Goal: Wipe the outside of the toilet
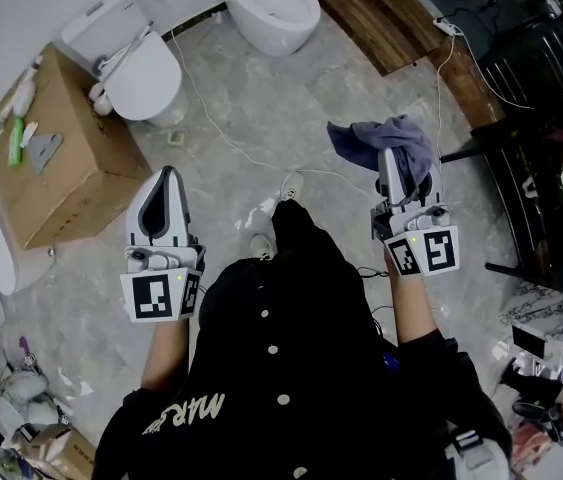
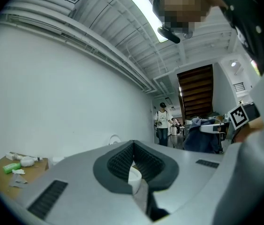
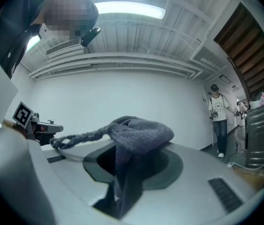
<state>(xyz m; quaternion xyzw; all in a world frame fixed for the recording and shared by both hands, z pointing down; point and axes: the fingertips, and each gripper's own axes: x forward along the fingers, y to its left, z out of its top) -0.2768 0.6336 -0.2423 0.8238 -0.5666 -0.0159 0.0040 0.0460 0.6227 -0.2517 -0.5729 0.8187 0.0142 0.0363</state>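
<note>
Two grippers are up in front of the person, both raised off the floor. Left gripper [image 1: 168, 180] has its jaws together, tips meeting, nothing clamped between them in its own view [image 2: 132, 150]. Right gripper [image 1: 397, 160] is clamped on a blue-grey cloth [image 1: 376, 138], and from its own camera the cloth [image 3: 139, 130] bunches over the jaws and hangs down between them, with a twisted corner trailing off to the left.

Now the toilets, and there are a pair of them. Lidded toilet [image 1: 146, 76] stands against the wall ahead and to the left, just beside a cardboard box [image 1: 66, 173]. Open toilet [image 1: 271, 10] stands further ahead, near a strip of wood flooring [image 1: 376, 18]. Both are well apart from the cloth; no contact with either. A white cable [image 1: 223, 128] snakes across the grey floor between them. A bystander [image 3: 217, 118] stands by the far wall.
</note>
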